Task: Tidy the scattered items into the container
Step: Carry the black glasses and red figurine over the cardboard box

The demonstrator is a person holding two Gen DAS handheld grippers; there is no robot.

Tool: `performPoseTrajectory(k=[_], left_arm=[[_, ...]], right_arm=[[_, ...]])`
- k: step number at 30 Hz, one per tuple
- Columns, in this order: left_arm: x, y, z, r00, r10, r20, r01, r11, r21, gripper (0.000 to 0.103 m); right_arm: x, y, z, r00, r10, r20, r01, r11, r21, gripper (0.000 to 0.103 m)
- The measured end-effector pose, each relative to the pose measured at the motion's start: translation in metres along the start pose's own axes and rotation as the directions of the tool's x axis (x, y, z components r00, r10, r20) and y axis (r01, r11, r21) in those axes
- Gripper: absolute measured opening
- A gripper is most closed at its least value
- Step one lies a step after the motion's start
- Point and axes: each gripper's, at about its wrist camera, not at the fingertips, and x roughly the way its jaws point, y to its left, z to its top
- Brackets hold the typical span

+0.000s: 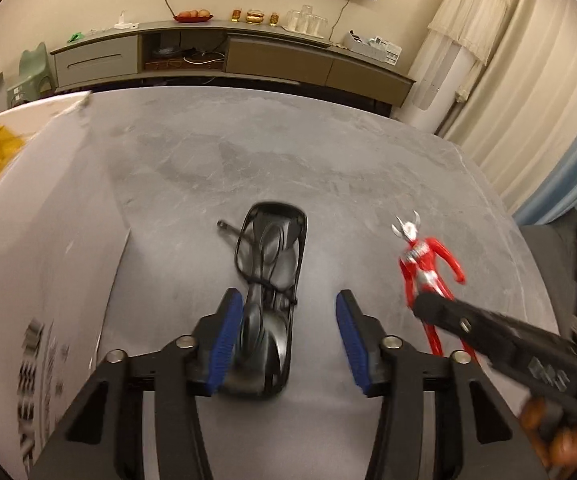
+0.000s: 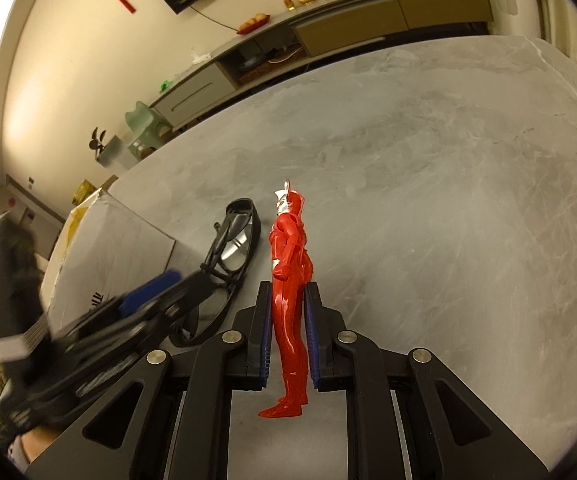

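Leftmost stands the white cardboard box (image 1: 48, 216), its open top showing something yellow inside; it sits at the left edge of the grey marbled tabletop (image 1: 288, 152) and is presumably the container meant to receive the loose items. Just to its right lies the pair of black-framed glasses (image 1: 270, 264), folded, with a thin black cord bunched across the lenses, resting flat on the table and close beside the box wall. The left gripper (image 1: 288, 340) is over the near end of these glasses with its blue-padded fingers spread wide; the left pad is at the frame's edge while the right pad stands clear, so nothing is pinched, and the placement suggests a grasp across the frame is being lined up. Further right is the red and silver plastic hero figurine (image 2: 290, 280). The right gripper (image 2: 288, 336) has its blue pads pressed against the figurine's legs from both sides, which looks like a firm pinch low on the body, probably chosen because the legs offer the straightest part to clamp. Whether the figurine is lifted or resting on the table I cannot tell. To judge by this, both items remain outside the box.
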Motion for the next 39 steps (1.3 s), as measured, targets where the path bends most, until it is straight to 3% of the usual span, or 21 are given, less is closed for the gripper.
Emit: performPoseTrajectory(k=[2,3,5,8,23,39], left_arm=[[0.020,0.001,0.004,0.999,0.024,-0.035,-0.023,1.000,0.009,0.047],[0.030,0.002,0.003,0.998,0.036,-0.058,-0.035,0.999,0.009,0.037],[0.034,0.001,0.002,0.998,0.041,-0.038,-0.040,0.999,0.022,0.022],[0.026,-0.004,0.001,0.999,0.031,-0.019,-0.030,0.999,0.038,0.015],[-0.040,-0.010,-0.019,0.998,0.021,0.061,-0.022,0.999,0.026,0.014],[-0.126,-0.032,-0.039,0.982,0.025,0.185,-0.043,0.995,0.094,0.014]], right_arm=[[0.001,-0.002,0.000,1.000,0.004,-0.002,-0.004,1.000,0.003,0.015],[0.001,-0.002,0.000,1.000,0.005,-0.004,-0.005,1.000,0.004,0.015],[0.002,-0.003,0.000,1.000,0.009,-0.007,-0.009,1.000,0.004,0.015],[0.004,-0.003,-0.001,1.000,0.013,-0.012,-0.013,1.000,0.003,0.015],[-0.021,0.015,-0.018,0.999,0.050,0.011,-0.050,0.998,-0.030,0.016],[-0.061,0.047,-0.056,0.993,0.110,0.032,-0.107,0.990,-0.088,0.016]])
